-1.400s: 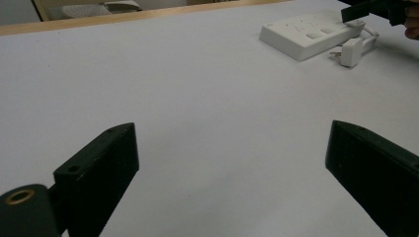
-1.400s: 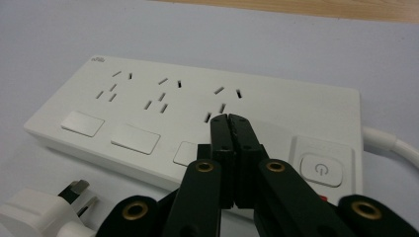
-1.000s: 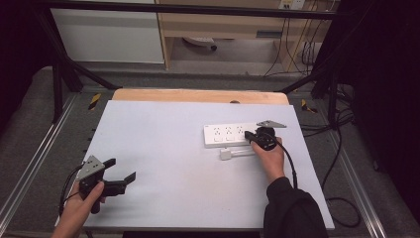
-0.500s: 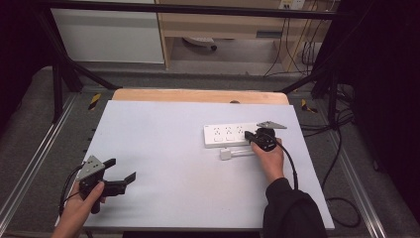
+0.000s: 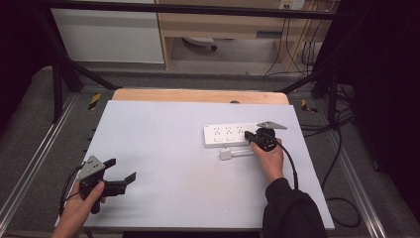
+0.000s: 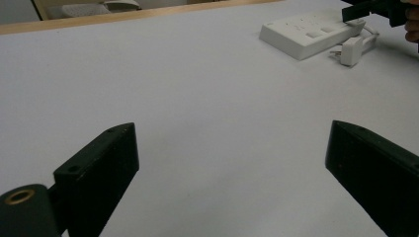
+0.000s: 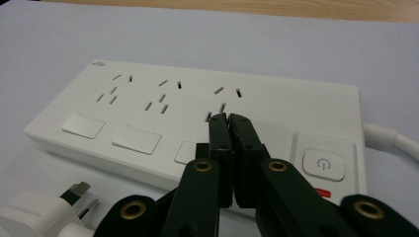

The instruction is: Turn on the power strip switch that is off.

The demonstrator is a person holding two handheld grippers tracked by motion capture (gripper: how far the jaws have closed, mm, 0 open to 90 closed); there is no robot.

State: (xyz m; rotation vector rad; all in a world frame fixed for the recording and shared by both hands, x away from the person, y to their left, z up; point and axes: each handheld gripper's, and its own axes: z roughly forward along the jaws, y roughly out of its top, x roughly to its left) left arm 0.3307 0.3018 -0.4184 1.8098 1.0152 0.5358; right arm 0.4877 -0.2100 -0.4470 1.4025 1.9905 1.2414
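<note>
The right tongs [image 7: 228,118] are pressed together with nothing between them, their tips poised over the white power strip [image 7: 163,113] by the third switch near its power button [image 7: 322,162]. The strip lies on the right half of the surface [image 5: 163,144], with a white plug [image 5: 226,154] just beside its near edge. The left tongs [image 5: 120,174] are spread wide and empty, well apart at the near left corner.

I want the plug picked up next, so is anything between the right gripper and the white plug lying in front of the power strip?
Nothing visible. The right gripper, jaws shut, sits over the power strip, and the white plug lies on bare table beside it.
</note>
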